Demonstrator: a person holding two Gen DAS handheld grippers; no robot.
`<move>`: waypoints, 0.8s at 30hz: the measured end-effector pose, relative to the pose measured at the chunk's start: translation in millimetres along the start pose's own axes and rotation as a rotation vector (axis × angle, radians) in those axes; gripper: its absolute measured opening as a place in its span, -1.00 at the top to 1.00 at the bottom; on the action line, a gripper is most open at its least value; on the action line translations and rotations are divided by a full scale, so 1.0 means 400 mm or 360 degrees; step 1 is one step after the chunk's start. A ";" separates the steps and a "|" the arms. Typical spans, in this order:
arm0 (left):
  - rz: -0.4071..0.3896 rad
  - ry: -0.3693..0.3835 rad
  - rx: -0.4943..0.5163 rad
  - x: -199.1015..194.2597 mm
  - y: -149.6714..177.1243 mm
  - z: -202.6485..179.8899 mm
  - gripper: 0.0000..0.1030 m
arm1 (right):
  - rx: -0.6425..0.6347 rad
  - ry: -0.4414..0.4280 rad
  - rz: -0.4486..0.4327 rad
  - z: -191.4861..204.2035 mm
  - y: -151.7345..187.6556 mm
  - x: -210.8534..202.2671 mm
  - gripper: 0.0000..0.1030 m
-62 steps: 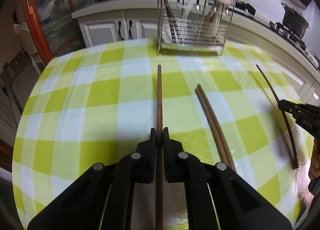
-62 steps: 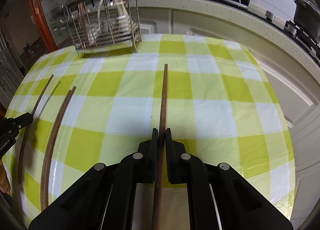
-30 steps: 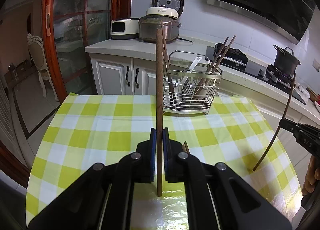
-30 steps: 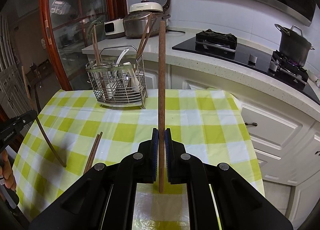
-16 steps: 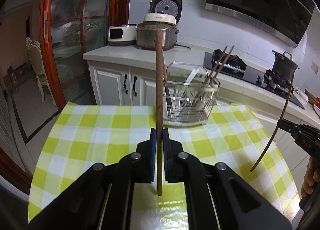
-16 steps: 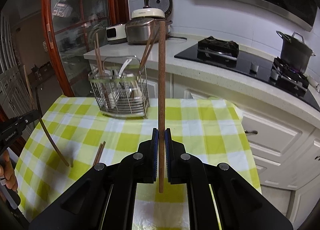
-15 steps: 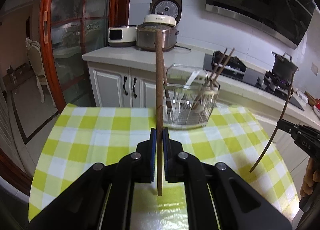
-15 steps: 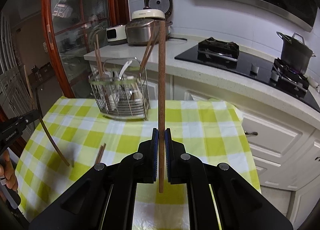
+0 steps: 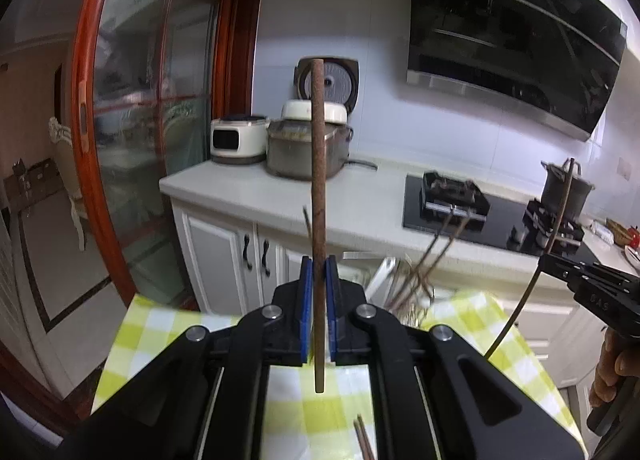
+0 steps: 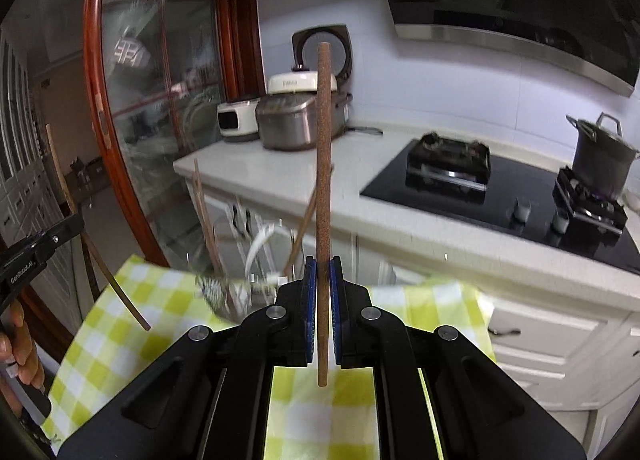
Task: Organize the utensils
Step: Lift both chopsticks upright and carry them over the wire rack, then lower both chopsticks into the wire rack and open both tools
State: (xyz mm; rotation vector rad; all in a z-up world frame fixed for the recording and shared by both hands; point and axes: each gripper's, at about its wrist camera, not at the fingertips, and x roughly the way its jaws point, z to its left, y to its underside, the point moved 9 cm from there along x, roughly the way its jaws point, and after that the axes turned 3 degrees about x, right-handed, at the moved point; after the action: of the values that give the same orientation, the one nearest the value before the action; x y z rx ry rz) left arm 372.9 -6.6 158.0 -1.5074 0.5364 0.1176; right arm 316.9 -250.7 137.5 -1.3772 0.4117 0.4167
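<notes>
- Chopstick [image 9: 318,220] stands upright, pinched in the left tongs [image 9: 319,280]; the right tongs [image 10: 322,280] pinch another chopstick [image 10: 322,200].
- Both hang above the checked tabletop [image 10: 120,332].
- Beyond, the blurred rack [image 10: 240,276]: a tilted stick could catch its wires and slip.

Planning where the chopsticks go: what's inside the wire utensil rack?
The wire utensil rack is motion-blurred. Several brown chopsticks stand in it, plus something white, perhaps a spoon. The right gripper hides its right side.

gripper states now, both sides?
Left gripper: shut on a brown chopstick.
Right gripper: shut on another brown chopstick.
</notes>
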 end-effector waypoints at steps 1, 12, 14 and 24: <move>-0.0017 0.0002 -0.0002 0.007 -0.019 -0.001 0.87 | 0.0003 -0.0005 -0.0009 0.004 -0.014 0.003 0.85; -0.0104 0.0089 -0.0090 0.118 -0.127 -0.021 0.87 | -0.0027 -0.0036 -0.0096 0.050 -0.140 0.057 0.85; -0.0107 0.0112 -0.0111 0.147 -0.129 -0.029 0.87 | -0.0025 -0.0046 -0.0105 0.055 -0.149 0.063 0.85; -0.0015 0.0147 -0.0225 0.289 -0.051 -0.022 0.87 | -0.0021 -0.0098 -0.0092 0.079 -0.163 0.123 0.85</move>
State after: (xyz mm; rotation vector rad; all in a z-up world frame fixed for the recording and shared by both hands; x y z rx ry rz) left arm 480.2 -45.8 129.9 -1.6589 0.6049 0.0802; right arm 393.6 -226.7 172.4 -1.3822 0.3184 0.4140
